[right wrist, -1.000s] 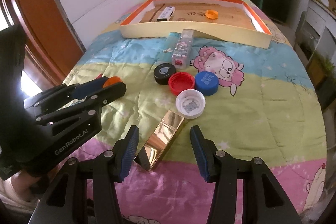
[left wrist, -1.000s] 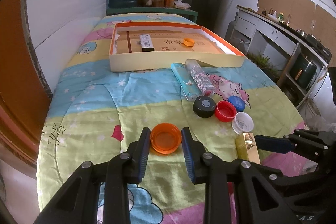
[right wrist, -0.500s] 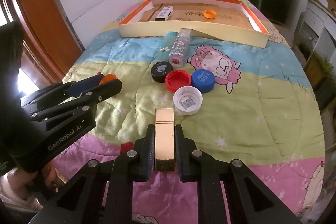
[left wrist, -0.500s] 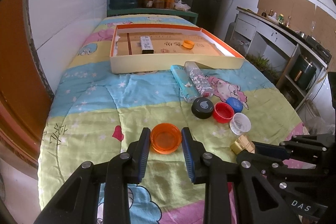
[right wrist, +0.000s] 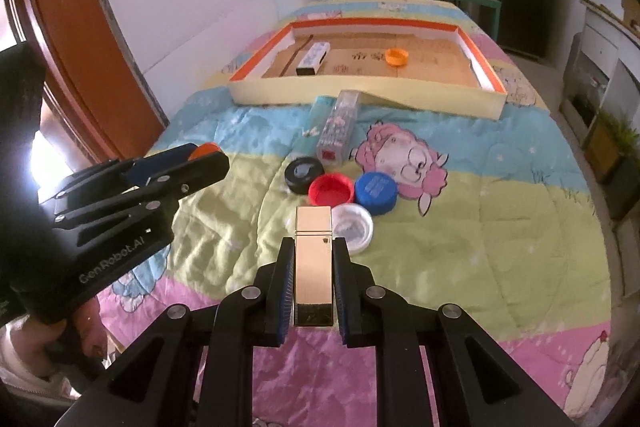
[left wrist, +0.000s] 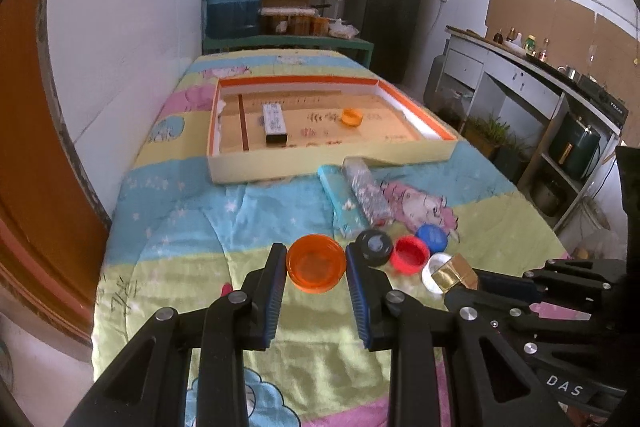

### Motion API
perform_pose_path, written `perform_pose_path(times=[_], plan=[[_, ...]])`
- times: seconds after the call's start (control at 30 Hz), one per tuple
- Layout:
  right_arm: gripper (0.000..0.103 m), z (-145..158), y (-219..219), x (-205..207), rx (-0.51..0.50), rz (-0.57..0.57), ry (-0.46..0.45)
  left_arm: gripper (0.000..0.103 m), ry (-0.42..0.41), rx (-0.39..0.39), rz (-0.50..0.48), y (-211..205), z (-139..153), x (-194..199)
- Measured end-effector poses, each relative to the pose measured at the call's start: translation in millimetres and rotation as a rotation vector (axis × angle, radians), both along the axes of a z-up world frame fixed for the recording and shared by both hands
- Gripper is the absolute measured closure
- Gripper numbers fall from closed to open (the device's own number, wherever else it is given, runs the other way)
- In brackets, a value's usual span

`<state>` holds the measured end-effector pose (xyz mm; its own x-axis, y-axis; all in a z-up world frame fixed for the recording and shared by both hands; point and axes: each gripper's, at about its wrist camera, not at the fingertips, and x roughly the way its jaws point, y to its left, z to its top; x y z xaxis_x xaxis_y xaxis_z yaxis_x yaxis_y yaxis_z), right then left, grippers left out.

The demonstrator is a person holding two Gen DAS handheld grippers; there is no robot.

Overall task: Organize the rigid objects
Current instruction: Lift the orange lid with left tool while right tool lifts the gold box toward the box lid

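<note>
With your left gripper (left wrist: 316, 269) pinching the orange cap (left wrist: 316, 263) and your right gripper (right wrist: 313, 267) clamped on the gold box (right wrist: 313, 259) above the quilt (right wrist: 500, 227), either smooth piece could slip before reaching the tray (right wrist: 360, 95).

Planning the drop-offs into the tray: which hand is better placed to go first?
Probably left: its gripper, shut on the orange cap, sits nearer the tray than the right gripper, shut on the gold bar.
</note>
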<state>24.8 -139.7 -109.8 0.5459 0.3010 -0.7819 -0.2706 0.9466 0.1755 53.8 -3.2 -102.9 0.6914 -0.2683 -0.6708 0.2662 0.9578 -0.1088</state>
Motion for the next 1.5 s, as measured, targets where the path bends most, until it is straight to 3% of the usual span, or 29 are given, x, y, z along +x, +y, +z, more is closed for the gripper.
perform_pose_path(times=[0.8,1.1,1.5], plan=[[0.085,47,-13,32,0.018,-0.018,-0.135,0.072,-0.138,-0.021,-0.038,-18,66,30],[0.085,67,-22,53,0.013,-0.039,-0.191,0.072,-0.158,-0.027,-0.056,-25,84,52],[0.085,68,-28,79,0.009,-0.035,-0.198,0.072,-0.161,-0.048,-0.053,-28,92,72]])
